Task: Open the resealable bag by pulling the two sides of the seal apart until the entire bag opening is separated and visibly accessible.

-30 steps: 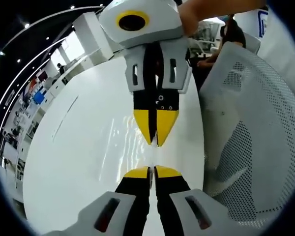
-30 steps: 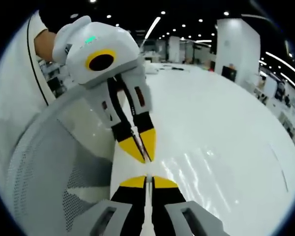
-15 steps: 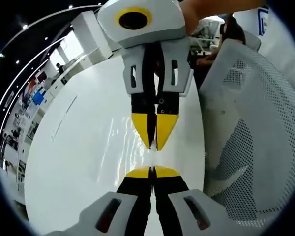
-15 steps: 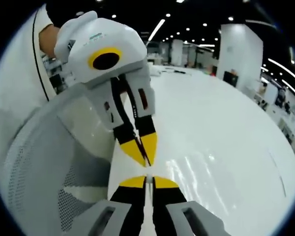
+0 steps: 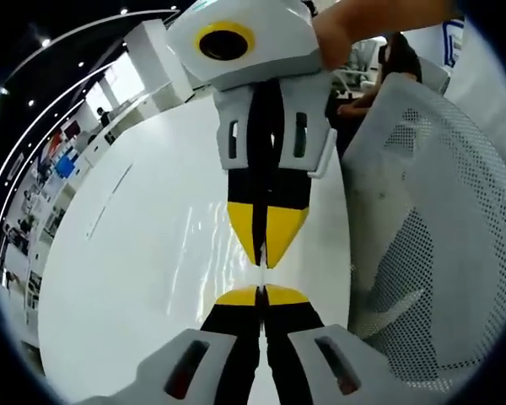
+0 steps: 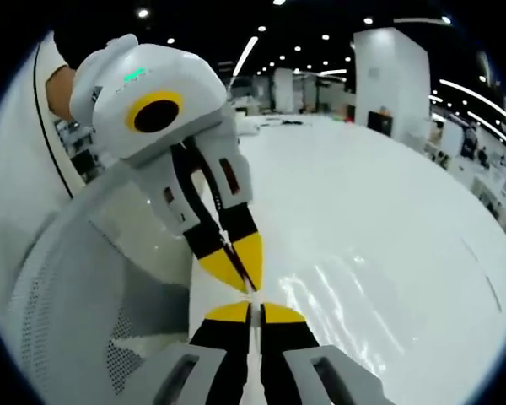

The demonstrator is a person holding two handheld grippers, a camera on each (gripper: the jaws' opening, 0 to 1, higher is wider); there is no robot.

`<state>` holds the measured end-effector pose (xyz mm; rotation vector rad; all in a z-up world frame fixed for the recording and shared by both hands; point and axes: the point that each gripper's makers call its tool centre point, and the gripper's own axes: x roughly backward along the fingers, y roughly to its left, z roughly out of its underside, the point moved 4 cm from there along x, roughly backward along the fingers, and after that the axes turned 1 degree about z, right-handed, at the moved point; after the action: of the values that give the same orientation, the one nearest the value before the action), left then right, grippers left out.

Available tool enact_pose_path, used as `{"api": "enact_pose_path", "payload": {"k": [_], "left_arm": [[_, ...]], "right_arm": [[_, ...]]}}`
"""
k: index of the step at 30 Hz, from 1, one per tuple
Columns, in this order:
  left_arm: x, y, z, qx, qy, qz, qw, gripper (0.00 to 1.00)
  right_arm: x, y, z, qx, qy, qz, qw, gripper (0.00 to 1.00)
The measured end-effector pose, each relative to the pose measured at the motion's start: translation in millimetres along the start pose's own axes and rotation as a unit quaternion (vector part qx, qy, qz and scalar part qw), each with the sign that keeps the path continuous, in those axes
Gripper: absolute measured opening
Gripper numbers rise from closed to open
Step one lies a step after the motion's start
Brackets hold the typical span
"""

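Clear thin plastic resealable bag (image 5: pixel 261 275), limp & slippery, pinched betw. both tools tip-to-tip: left tool (image 5: pixel 261 291), right tool (image 6: pixel 250 308) clamped narrow on seal lips; grip right there.

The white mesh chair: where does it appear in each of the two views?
Left gripper view: the white mesh chair is on the right side, beside the white table.
Right gripper view: the chair is at lower left.
Shared landmark: the white table.
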<state>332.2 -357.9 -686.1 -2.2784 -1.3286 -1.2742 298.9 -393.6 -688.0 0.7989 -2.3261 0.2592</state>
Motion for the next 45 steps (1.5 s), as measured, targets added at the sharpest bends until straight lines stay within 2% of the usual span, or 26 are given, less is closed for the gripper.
{"api": "enact_pose_path", "payload": {"k": [4,5,8,9,13,16,18,26,28,33,35,40,45], "left_arm": [[0.1,0.4,0.1,-0.002,0.0,-0.001,1.0,0.0],[0.3,-0.4,0.4,0.005,-0.003,0.004,1.0,0.0],[-0.6,1.2,2.3,0.004,0.0,0.002,1.0,0.0],[-1.2,1.8,3.3,0.001,0.003,0.0,1.0,0.0],[0.2,7.5,13.6,0.007,0.011,0.001,0.9999,0.0],[3.7,10.3,15.5,0.007,0.008,0.002,0.9999,0.0],[0.0,7.2,14.4,-0.009,0.013,0.012,0.9998,0.0],[2.3,8.0,21.8,-0.001,0.018,0.015,0.9997,0.0],[1.6,6.5,20.9,0.003,0.018,0.019,0.9997,0.0],[-4.4,2.0,18.8,-0.007,0.029,0.023,0.9993,0.0],[-4.6,0.9,18.9,0.004,0.031,0.028,0.9991,0.0],[-5.4,-0.3,20.4,-0.005,0.031,0.03,0.999,0.0],[-6.9,-1.2,20.2,-0.038,0.035,0.027,0.9983,0.0]], "right_arm": [[0.0,0.2,0.1,-0.004,-0.001,0.0,1.0,0.0],[1.5,1.5,1.0,-0.031,-0.003,-0.004,0.9995,0.0],[2.0,-0.9,2.5,-0.027,0.002,0.005,0.9996,0.0],[2.5,-1.8,7.4,-0.01,0.016,0.009,0.9998,0.0],[12.8,-7.7,21.7,0.003,0.042,0.02,0.9989,0.0],[25.8,-12.9,30.6,-0.014,0.037,0.027,0.9988,0.0],[35.7,-13.1,44.9,-0.013,0.053,0.037,0.9978,0.0],[47.8,-10.9,71.0,-0.013,0.08,0.048,0.9955,0.0],[48.8,-10.2,69.5,-0.022,0.072,0.048,0.996,0.0],[44.5,-5.9,74.6,-0.025,0.092,0.053,0.994,0.0],[43.8,-4.8,76.3,-0.026,0.096,0.053,0.9936,0.0],[44.1,3.5,76.3,-0.041,0.098,0.03,0.9938,0.01],[45.3,1.7,55.7,-0.06,0.055,0.029,0.9963,0.07]]}}
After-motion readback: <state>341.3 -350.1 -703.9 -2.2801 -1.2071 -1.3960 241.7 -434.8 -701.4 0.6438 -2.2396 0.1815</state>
